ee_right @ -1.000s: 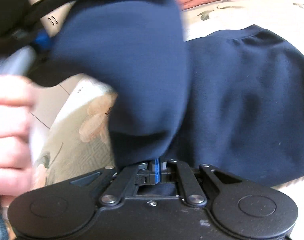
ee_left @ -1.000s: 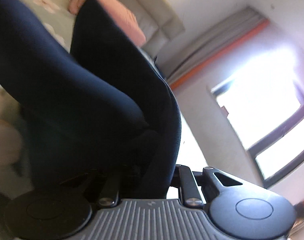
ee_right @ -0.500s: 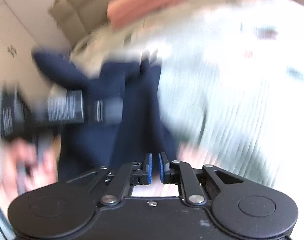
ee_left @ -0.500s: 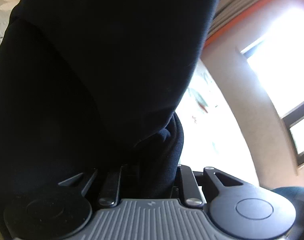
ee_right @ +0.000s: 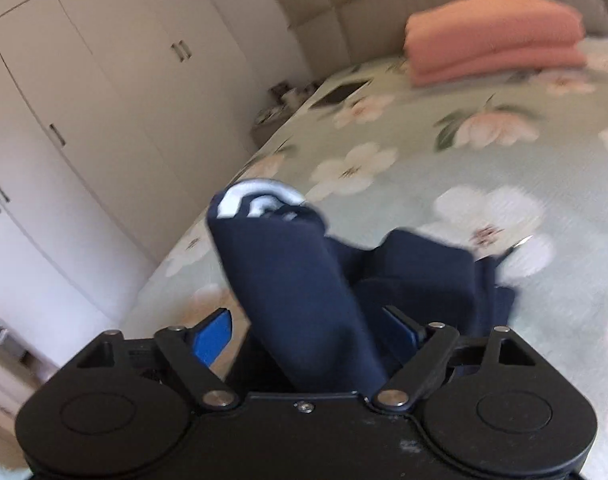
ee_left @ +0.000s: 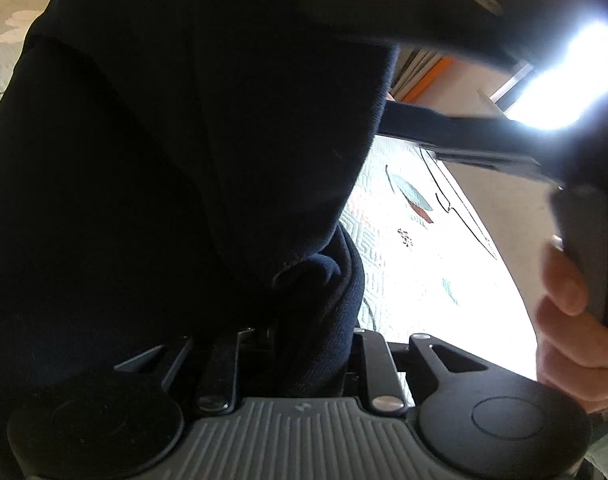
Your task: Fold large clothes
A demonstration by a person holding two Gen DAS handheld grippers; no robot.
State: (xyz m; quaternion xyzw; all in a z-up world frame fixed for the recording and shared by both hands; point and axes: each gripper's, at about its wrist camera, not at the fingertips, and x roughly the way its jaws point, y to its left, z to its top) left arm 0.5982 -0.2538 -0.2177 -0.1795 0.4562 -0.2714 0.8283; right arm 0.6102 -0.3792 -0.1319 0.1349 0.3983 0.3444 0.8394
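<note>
A large navy garment (ee_left: pixel 176 152) fills most of the left wrist view; a thick ribbed fold of it runs into my left gripper (ee_left: pixel 300 344), which is shut on it. In the right wrist view my right gripper (ee_right: pixel 309 330) is open, its blue pads (ee_right: pixel 212 334) spread wide. A bunched part of the navy garment (ee_right: pixel 300 280) with a white print at its top stands up between the spread fingers and lies crumpled on the bed. The other handle and a hand (ee_left: pixel 571 320) show at the right of the left wrist view.
The bed has a pale green floral cover (ee_right: pixel 443 152). Folded pink cloth (ee_right: pixel 491 48) lies at the headboard. White wardrobes (ee_right: pixel 84 120) stand along the left side of the bed. A bright window (ee_left: pixel 563 80) is beyond the bed's far side.
My right gripper went from shut on the garment to open, and swung to face the bed head. My left gripper stays shut on the cloth. The other handle has come into the left wrist view.
</note>
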